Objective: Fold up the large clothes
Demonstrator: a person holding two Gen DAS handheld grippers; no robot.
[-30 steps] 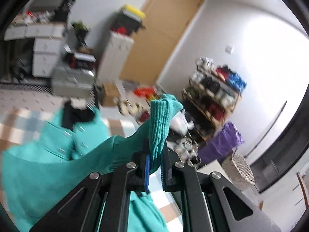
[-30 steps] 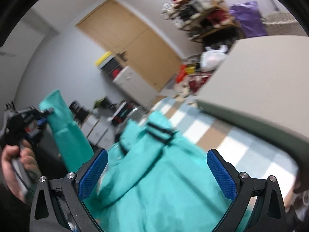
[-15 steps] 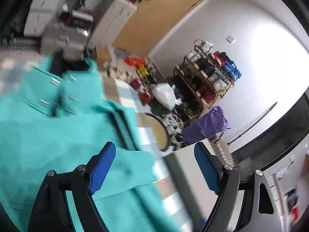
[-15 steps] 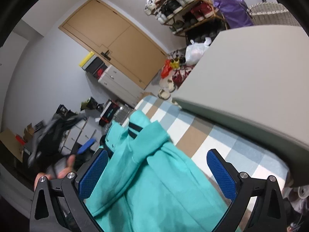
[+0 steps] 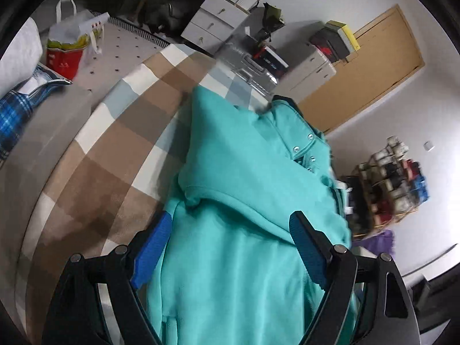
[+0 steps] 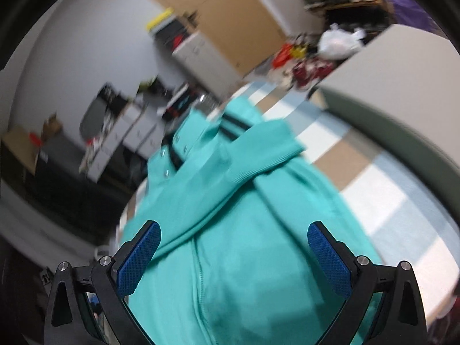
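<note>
Teal top (image 5: 244, 201) lies on the checked blanket (image 5: 115, 149), collar and snaps at the far end, and a sleeve (image 6: 230, 172) is laid across the chest, tucked in to narrow the shape for folding. Left gripper (image 5: 230, 247) hovers over the top, fingers spread wide, nothing between them. Right gripper (image 6: 234, 254) hangs over the top too, fingers apart and empty. The hem nearest both grippers is cut off below the frame, and the right view is blurred, so the far edges of the top are hard to read.
</note>
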